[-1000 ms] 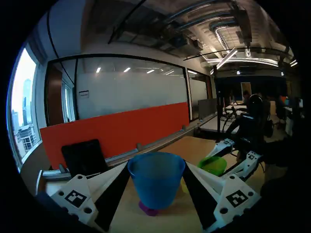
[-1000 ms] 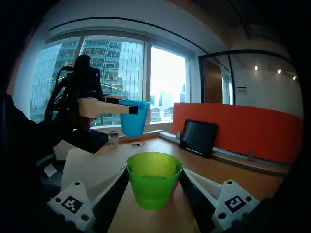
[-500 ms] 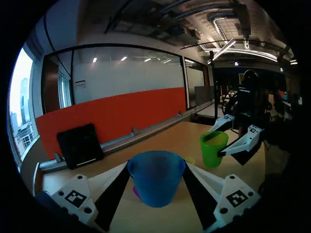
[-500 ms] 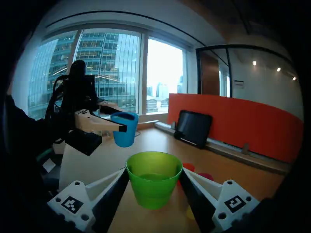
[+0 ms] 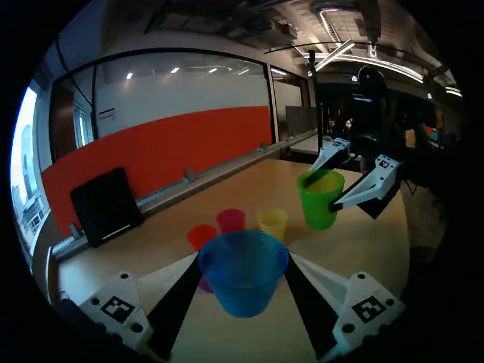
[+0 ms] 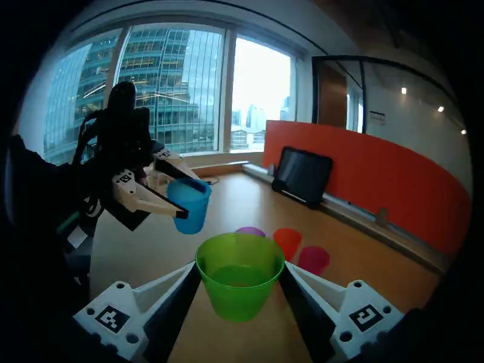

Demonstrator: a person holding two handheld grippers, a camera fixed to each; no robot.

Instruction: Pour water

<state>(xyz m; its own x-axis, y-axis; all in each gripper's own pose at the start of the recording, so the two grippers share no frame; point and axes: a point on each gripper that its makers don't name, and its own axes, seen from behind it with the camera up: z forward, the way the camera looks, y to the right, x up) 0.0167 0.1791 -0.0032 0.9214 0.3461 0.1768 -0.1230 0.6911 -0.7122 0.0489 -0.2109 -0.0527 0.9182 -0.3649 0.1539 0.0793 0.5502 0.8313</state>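
Observation:
In the left gripper view my left gripper [image 5: 243, 275] is shut on a blue cup [image 5: 243, 272], held upright above the wooden table [image 5: 345, 248]. Farther off to the right, the right gripper [image 5: 320, 196] holds a green cup [image 5: 318, 196] in the air. In the right gripper view my right gripper [image 6: 240, 281] is shut on that green cup [image 6: 240, 275], upright with liquid in its bottom. The left gripper [image 6: 184, 207] with the blue cup [image 6: 189, 204] hangs to the left, a little farther away.
Small cups stand on the table below: red [image 5: 201, 235], pink [image 5: 231, 219] and yellow [image 5: 273, 222]; a purple one [image 6: 249, 231] lies beyond the green cup. A black tablet [image 5: 104, 204] leans against the orange divider [image 5: 181, 142]. Windows [image 6: 181, 91] lie behind the person's hand [image 6: 145, 175].
Both views have tipped down toward the table, bringing the small coloured cups into sight. The blue and green cups have come closer together and sit lower over the table.

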